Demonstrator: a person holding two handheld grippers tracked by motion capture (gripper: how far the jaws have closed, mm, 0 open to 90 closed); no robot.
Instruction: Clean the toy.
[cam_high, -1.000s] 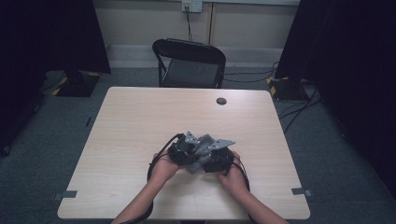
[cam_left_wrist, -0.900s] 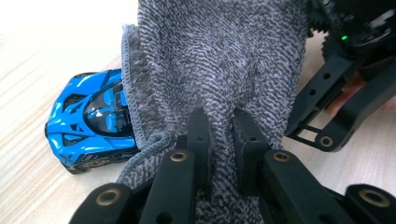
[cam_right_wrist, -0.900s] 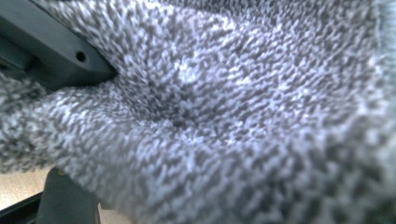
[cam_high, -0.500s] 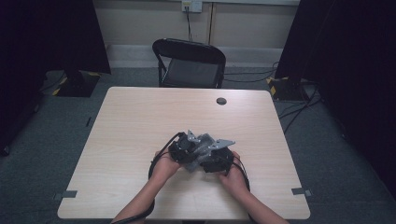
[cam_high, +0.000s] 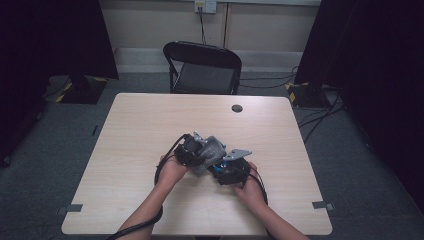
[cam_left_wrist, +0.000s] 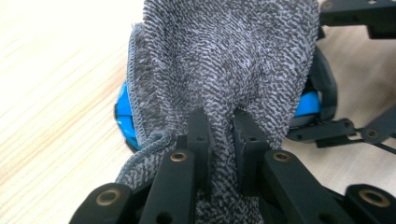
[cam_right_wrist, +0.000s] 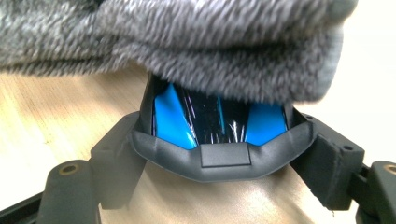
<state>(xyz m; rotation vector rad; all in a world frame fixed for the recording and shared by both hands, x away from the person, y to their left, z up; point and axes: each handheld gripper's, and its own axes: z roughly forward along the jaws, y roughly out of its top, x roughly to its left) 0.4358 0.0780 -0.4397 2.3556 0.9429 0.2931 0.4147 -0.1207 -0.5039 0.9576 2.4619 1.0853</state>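
On the pale wooden table (cam_high: 150, 130), the left gripper (cam_left_wrist: 219, 126) pinches a grey knitted cloth (cam_left_wrist: 224, 60) over a shiny blue-and-black object (cam_right_wrist: 215, 119) clamped by the right gripper (cam_right_wrist: 217, 161), probably wiping; next needs gentle rubbing strokes.

Each gripper, left (cam_high: 192, 150) and right (cam_high: 231, 170), was black, built of flat linked bars. Brass-coloured rivets sat at the pivot points of the left gripper (cam_left_wrist: 219, 140) and the right gripper (cam_right_wrist: 215, 163). The jaws were matte black, with small round holes near their tips. A grey three-cornered plate (cam_high: 236, 154) topped the right gripper. Black cables (cam_high: 165, 165) trailed from both units. The forearms were bare, without sleeves.
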